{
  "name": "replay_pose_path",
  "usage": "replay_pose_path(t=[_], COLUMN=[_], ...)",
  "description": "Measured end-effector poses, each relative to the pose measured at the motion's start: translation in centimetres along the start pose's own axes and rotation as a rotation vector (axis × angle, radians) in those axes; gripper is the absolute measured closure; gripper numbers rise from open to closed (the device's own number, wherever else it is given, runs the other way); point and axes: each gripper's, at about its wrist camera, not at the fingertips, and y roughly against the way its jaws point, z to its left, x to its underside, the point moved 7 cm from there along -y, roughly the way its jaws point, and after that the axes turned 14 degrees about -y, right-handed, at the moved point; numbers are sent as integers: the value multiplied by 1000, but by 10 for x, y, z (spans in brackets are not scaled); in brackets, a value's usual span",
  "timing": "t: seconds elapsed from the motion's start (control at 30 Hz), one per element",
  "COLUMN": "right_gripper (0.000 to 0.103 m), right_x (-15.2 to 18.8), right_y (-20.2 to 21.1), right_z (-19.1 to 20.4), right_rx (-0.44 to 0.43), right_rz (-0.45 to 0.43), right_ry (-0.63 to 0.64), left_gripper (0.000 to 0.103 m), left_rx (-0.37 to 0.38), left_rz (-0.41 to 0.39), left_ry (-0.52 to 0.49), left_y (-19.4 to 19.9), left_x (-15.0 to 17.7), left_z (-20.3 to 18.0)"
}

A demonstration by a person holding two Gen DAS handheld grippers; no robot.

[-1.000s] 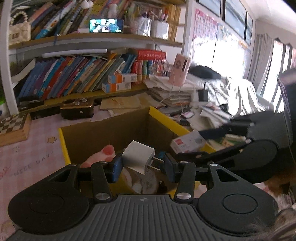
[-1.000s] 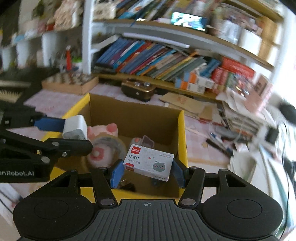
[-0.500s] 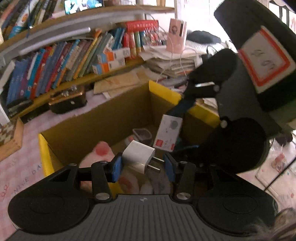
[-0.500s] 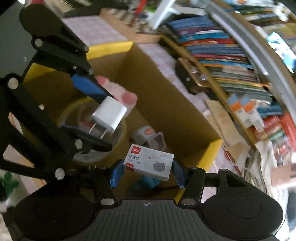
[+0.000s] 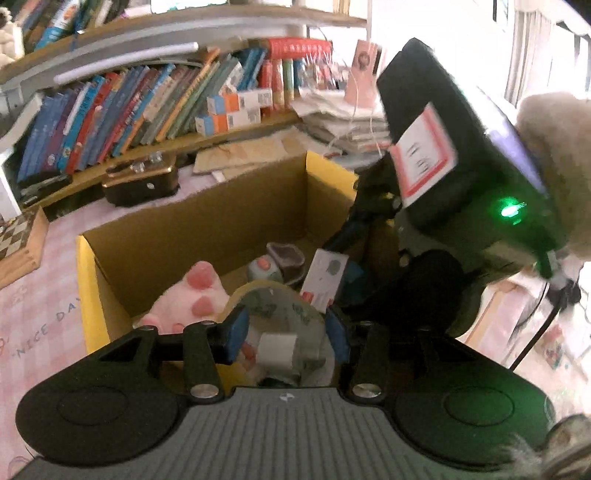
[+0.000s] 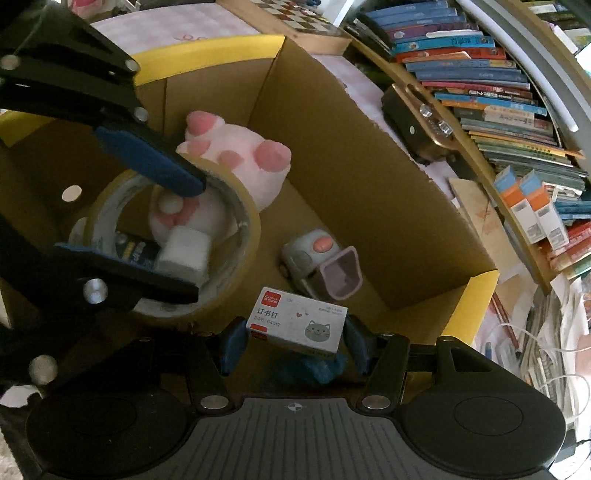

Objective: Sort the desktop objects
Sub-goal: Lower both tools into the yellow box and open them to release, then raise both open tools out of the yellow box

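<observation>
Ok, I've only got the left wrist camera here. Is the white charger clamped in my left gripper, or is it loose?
Observer: Loose. The right wrist view shows the white charger lying inside the ring of the tape roll, with the left gripper open around it.
Operator: And the staple box, is that properly gripped?
Observer: Yes. The right gripper is shut on the staple box, its pads on the two short ends and the cat print facing the camera.

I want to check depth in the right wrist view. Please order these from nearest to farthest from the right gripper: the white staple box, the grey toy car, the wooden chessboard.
1. White staple box: between the right gripper fingers.
2. Grey toy car: on the box floor, beyond.
3. Wooden chessboard: outside the box, top.
</observation>
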Motion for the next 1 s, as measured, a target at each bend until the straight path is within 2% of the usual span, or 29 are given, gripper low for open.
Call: replay_pose_path(t=[0.07,0.17,0.3,0.6,0.77,1.0], right_gripper=[44,44,39,33,29,26], right_x=[-1,-3,-5,-2,8,33], right_y=[3,12,32,99,132,150], right_z=[0,-3,-9,-15,-7,22], right_rx=[4,11,20,42,92,138], right_rz=[-11,-42,-102,-331,-443,-506], right_ry=[-3,-23,-84,-382,-573,-854], left_gripper=[55,41,27,3,0,0], left_rx=[-14,-57,-121,-320,-419,-523], left_rz=[-25,-69,-136,-249,-250,-225], left_ry=[8,33,98,234,270,349], left_y=[8,26,56,133,170,208], left_x=[-2,-5,-6,17,49,98], left_z=[1,6,18,45,56,65])
